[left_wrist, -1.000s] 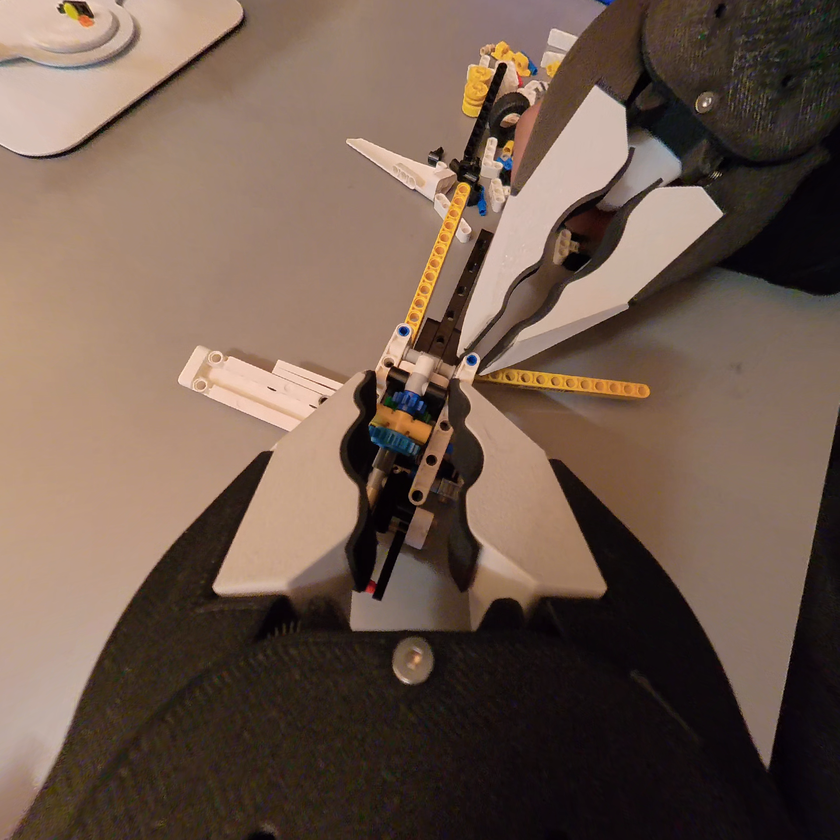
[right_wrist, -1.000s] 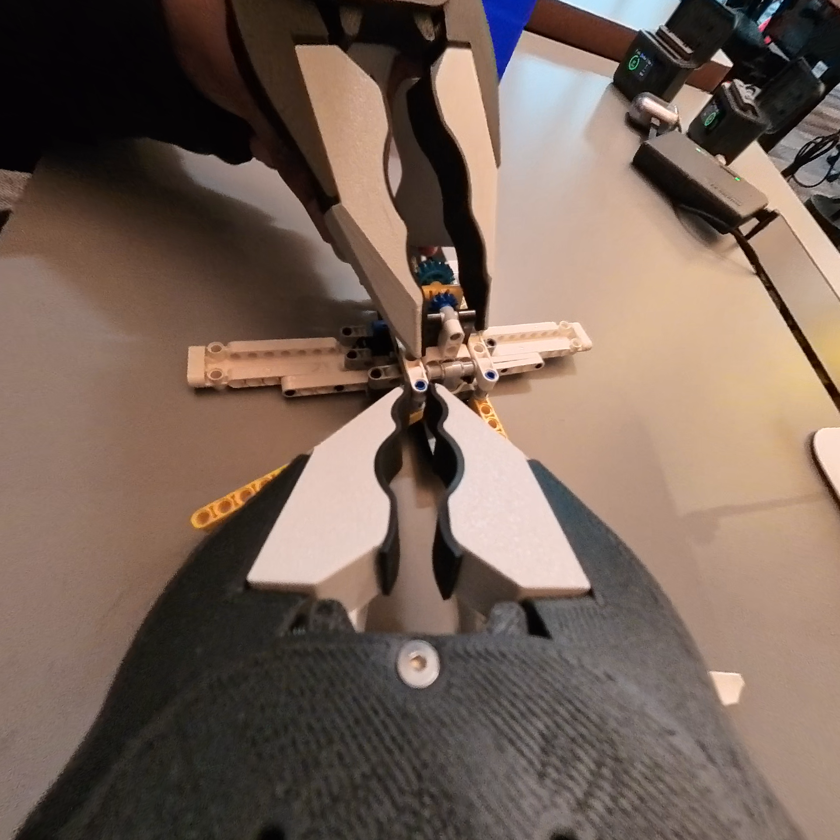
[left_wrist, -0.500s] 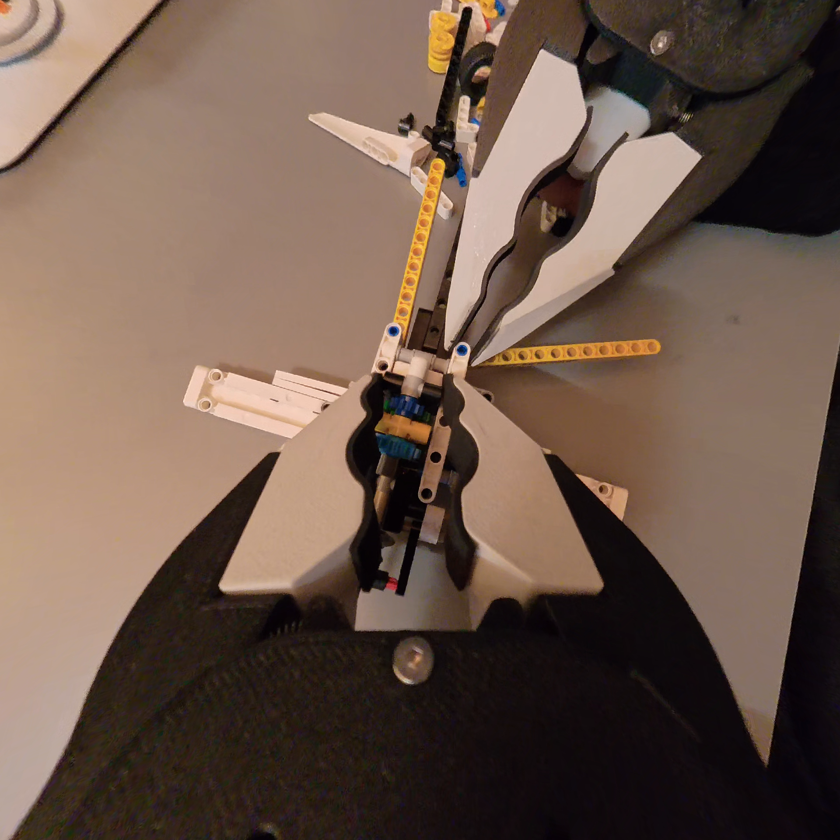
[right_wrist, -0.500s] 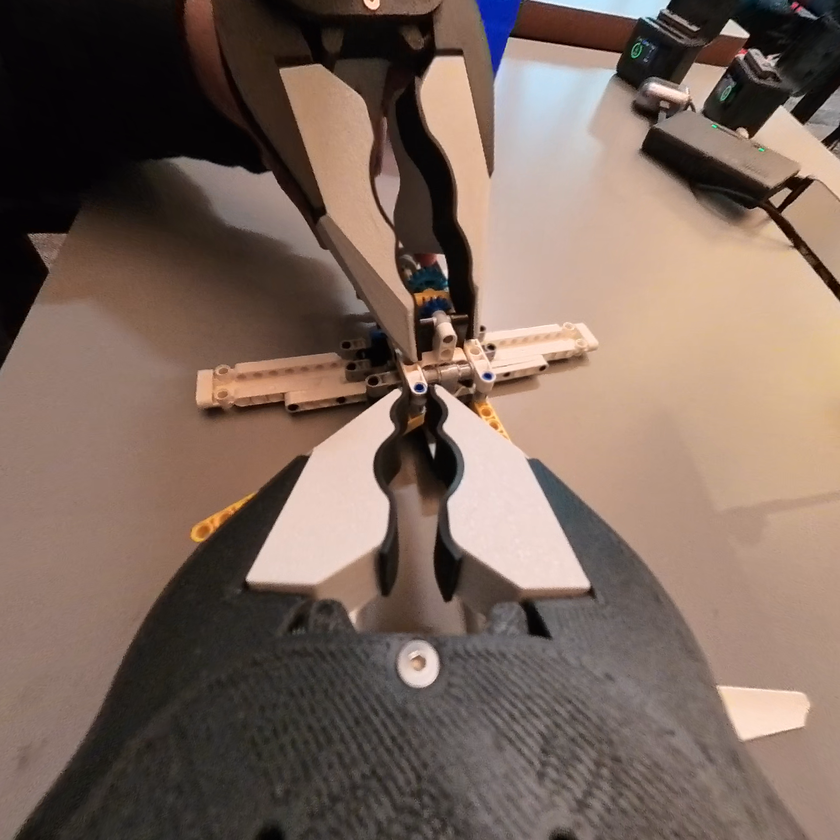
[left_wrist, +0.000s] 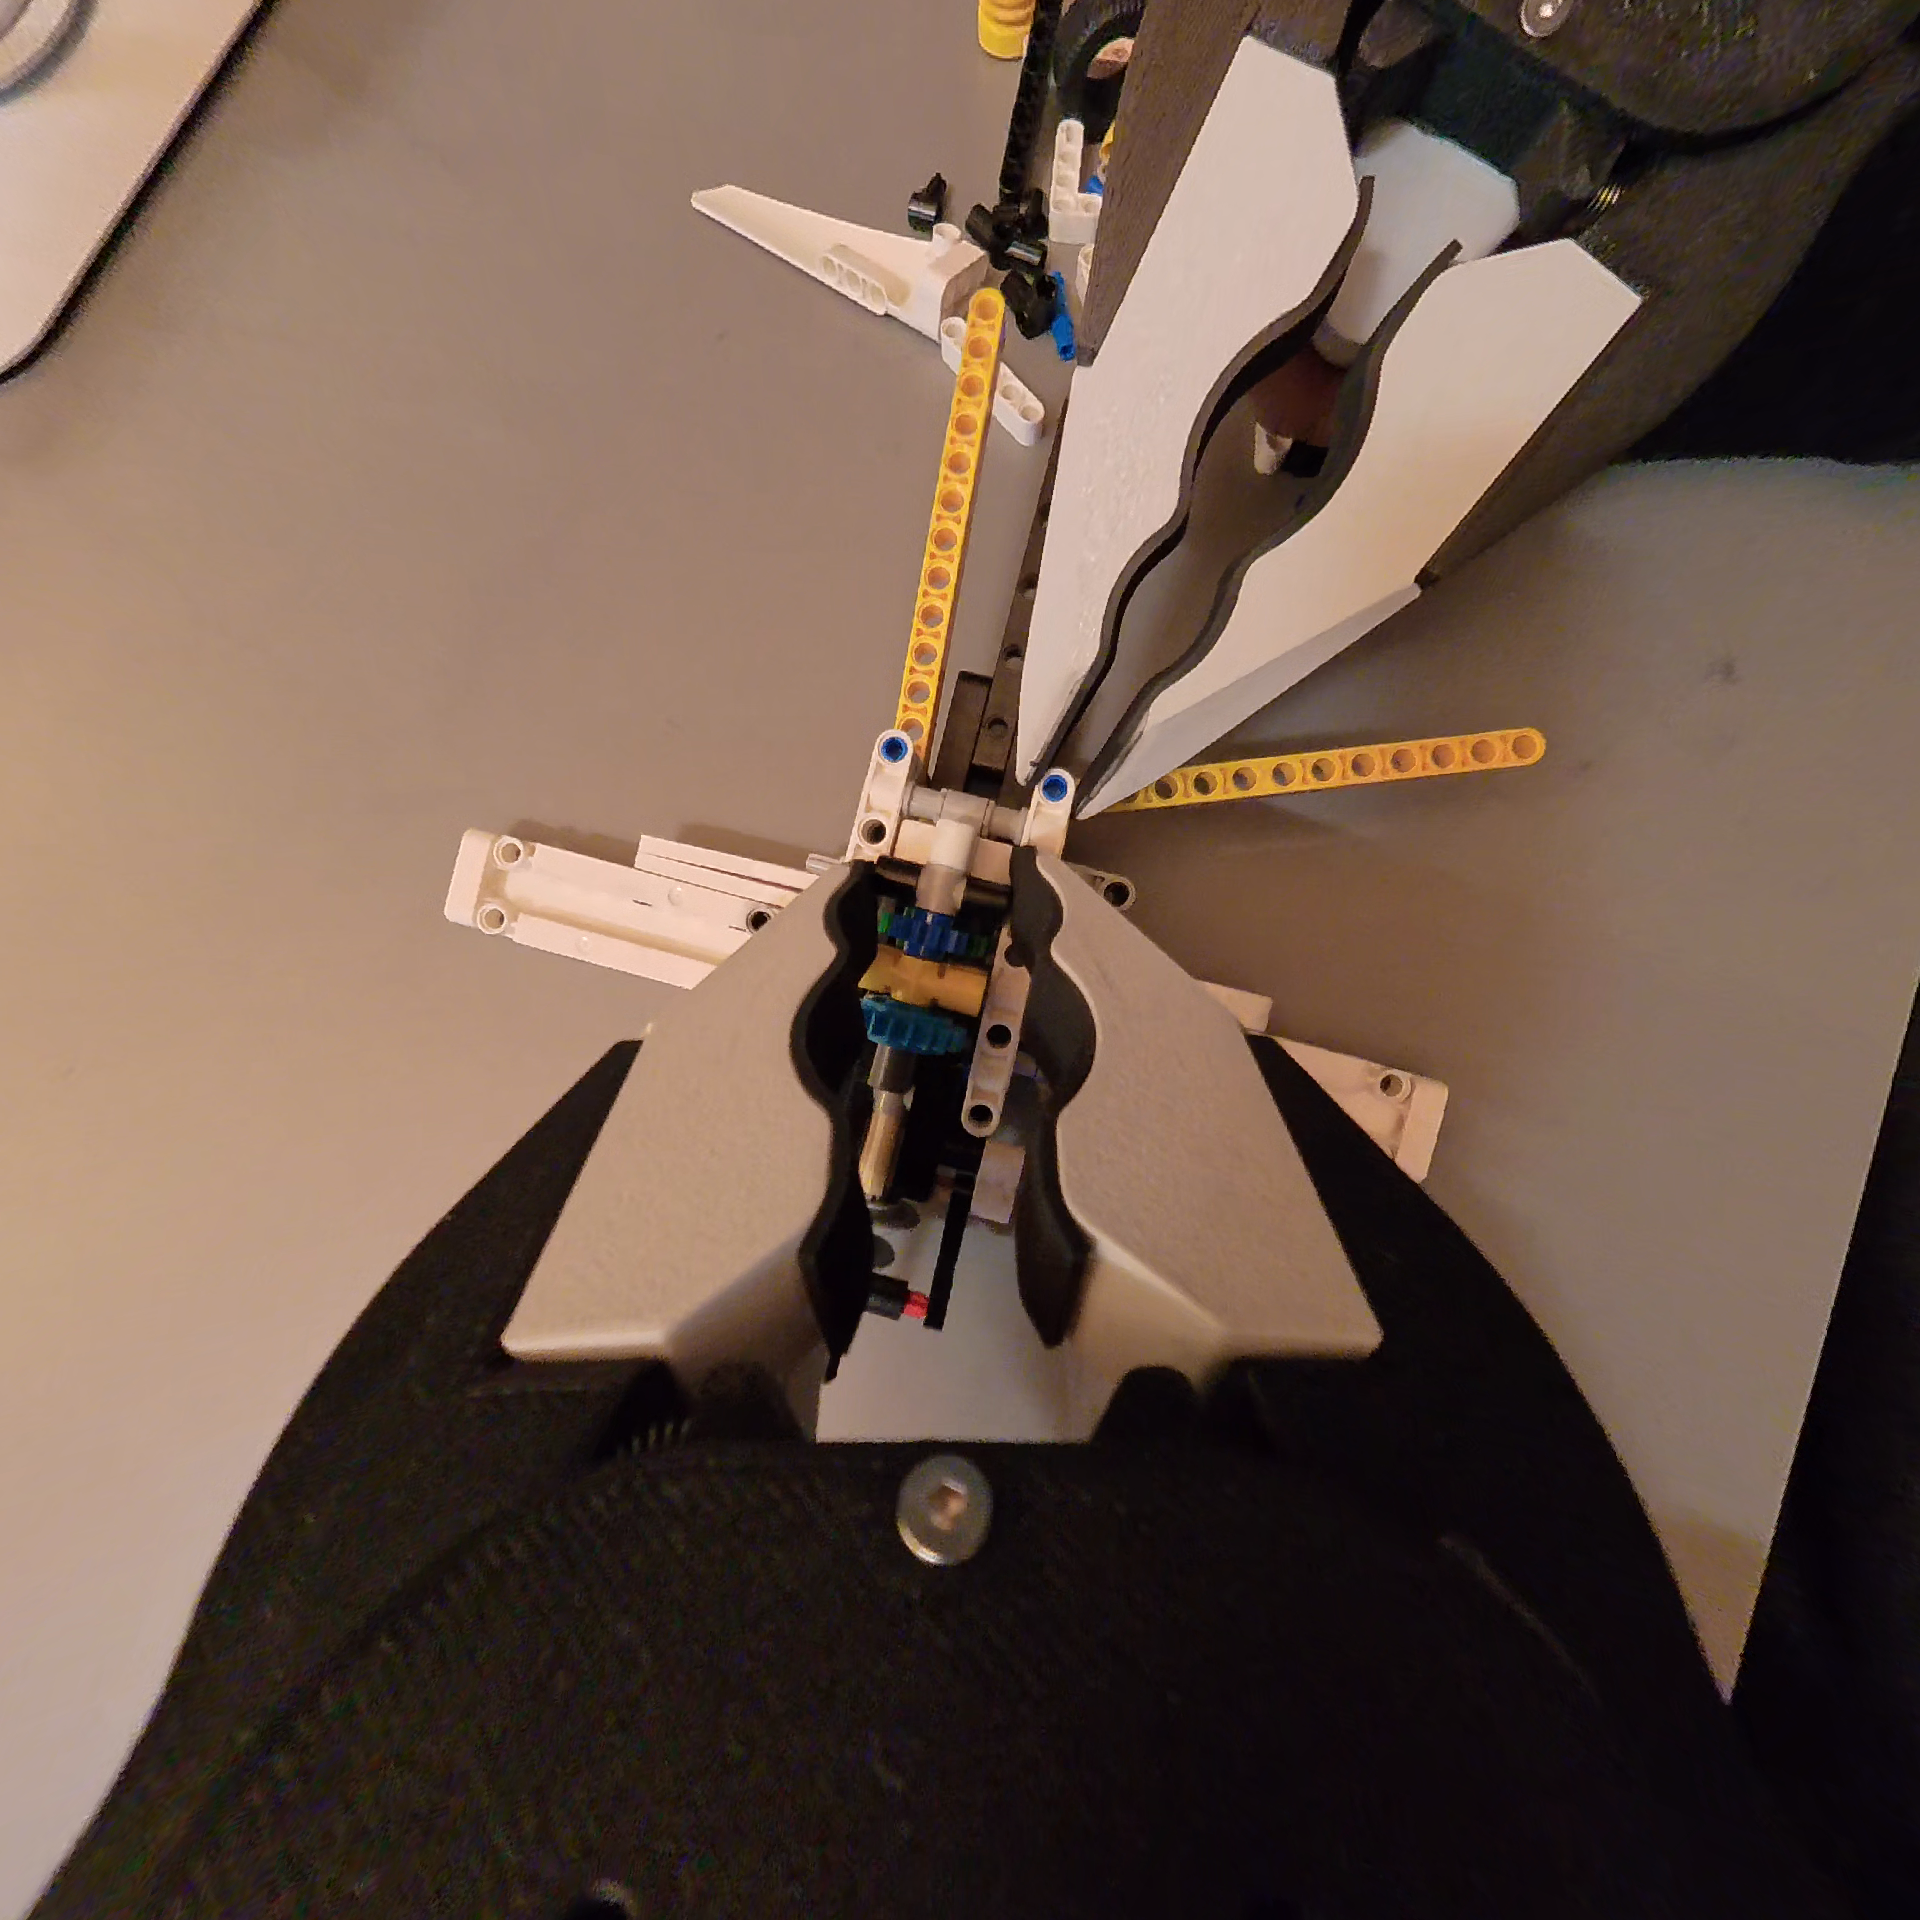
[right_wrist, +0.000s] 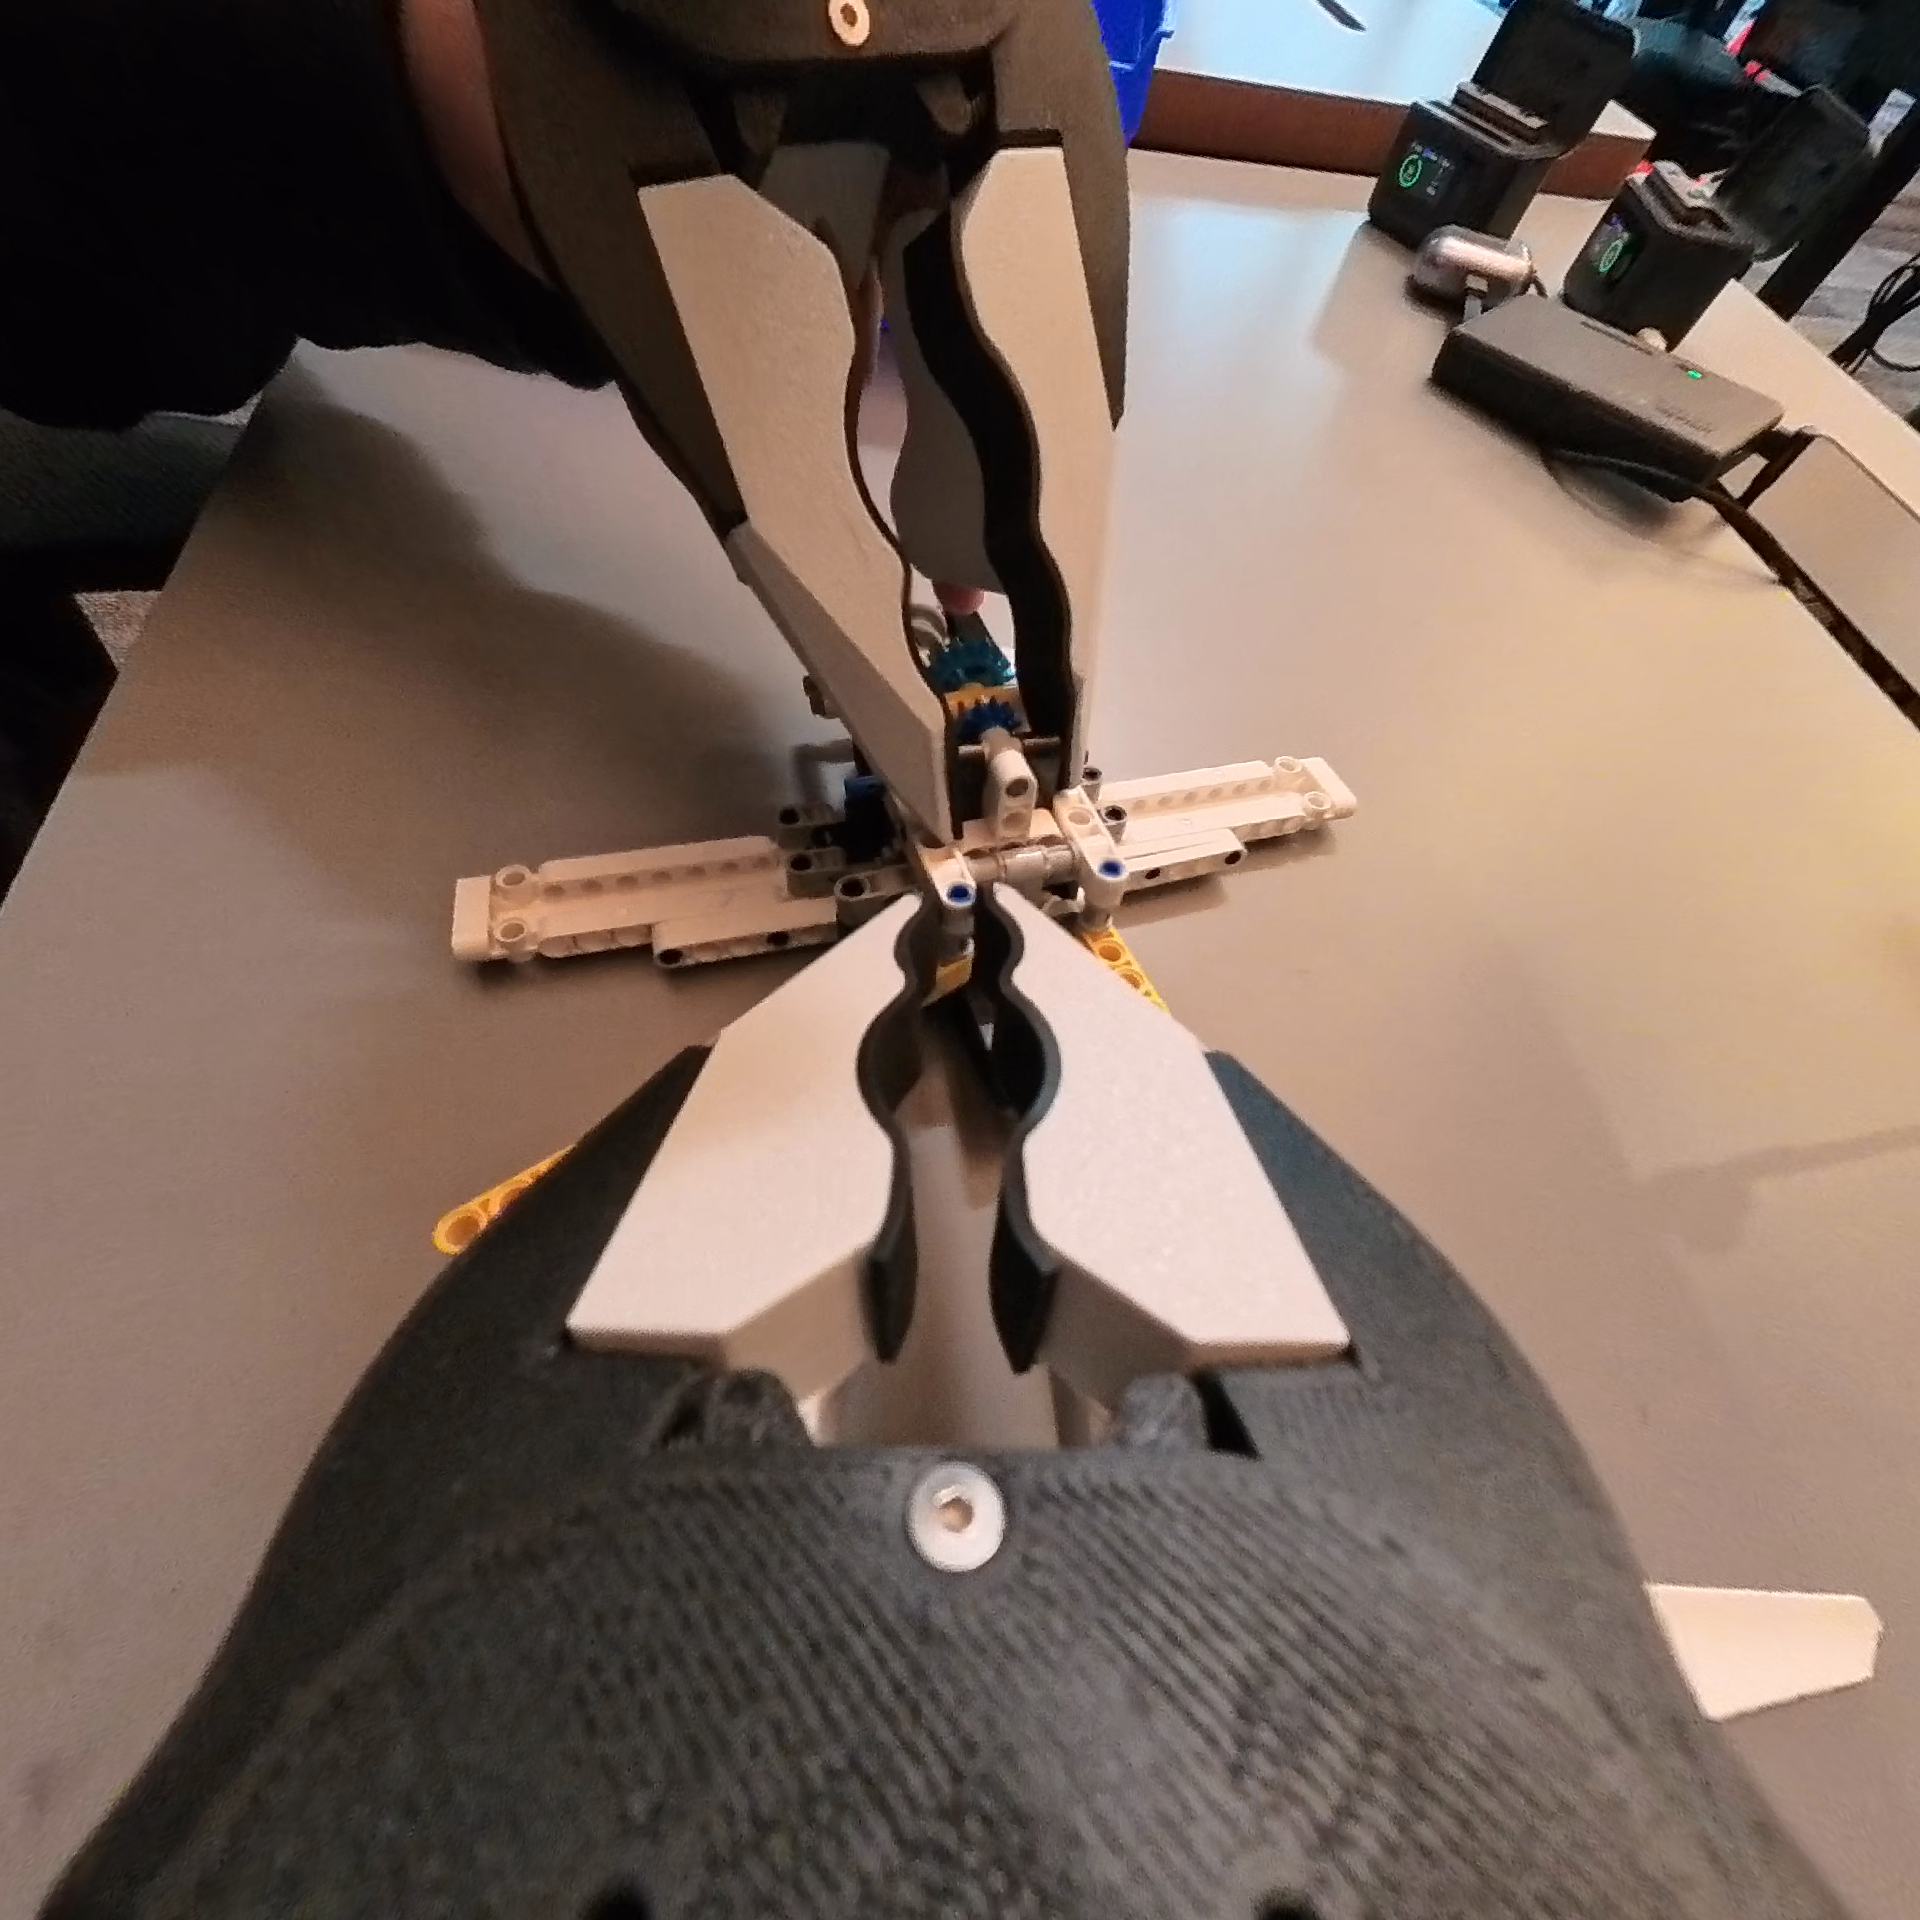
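My left gripper (left_wrist: 940, 883), centre of the left wrist view, is clamped on the model (left_wrist: 935, 977), a brick-built core of blue gears and yellow and white parts; both pads press its sides. White beams (left_wrist: 582, 904) run out left and right of the core on the grey table (left_wrist: 364, 520).

My right gripper (right_wrist: 961, 914), centre of the right wrist view, is nearly closed, its tips pinching a white connector with a blue pin (right_wrist: 956, 896) at the model's front edge.

A yellow beam (left_wrist: 951, 520) reaches toward the top of the left view and another (left_wrist: 1351, 769) toward mid-right. Loose parts (left_wrist: 1018, 239) lie at top centre.

Black devices (right_wrist: 1600, 384) sit at upper right of the right view; I can read no writing anywhere.
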